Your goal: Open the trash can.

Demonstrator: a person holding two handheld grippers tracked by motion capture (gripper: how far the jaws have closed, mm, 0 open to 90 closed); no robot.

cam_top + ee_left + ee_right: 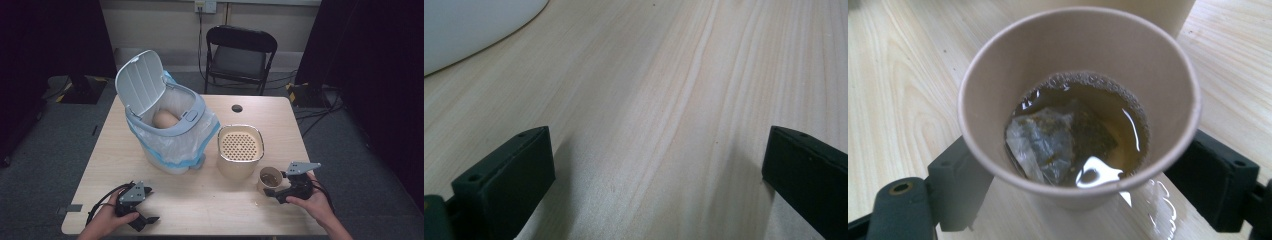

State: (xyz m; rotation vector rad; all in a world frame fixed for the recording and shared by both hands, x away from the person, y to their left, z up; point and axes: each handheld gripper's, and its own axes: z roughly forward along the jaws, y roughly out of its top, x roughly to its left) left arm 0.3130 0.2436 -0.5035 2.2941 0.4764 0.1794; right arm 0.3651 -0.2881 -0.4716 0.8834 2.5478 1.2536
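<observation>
The paper cup [270, 178] stands near the table's [200, 200] right front corner, just beside the cream strainer bin [240, 150], which flanks it on the far left. Toward the right edge and the front edge there is a band of bare wood, so open room lies on those sides. The white swing-lid trash bin [167, 120], lined with a bag, stands well apart toward the table's left half.

The right gripper [274, 192] reaches in from the front right, with the cup between its jaws. In the right gripper view the cup [1078, 100] holds brown tea and a soaked tea bag [1048, 142]; a black jaw stands close on either side of its wall, but I cannot tell whether the pads press it.

The left gripper [146, 220] rests low by the front edge, spread wide over bare wood.
</observation>
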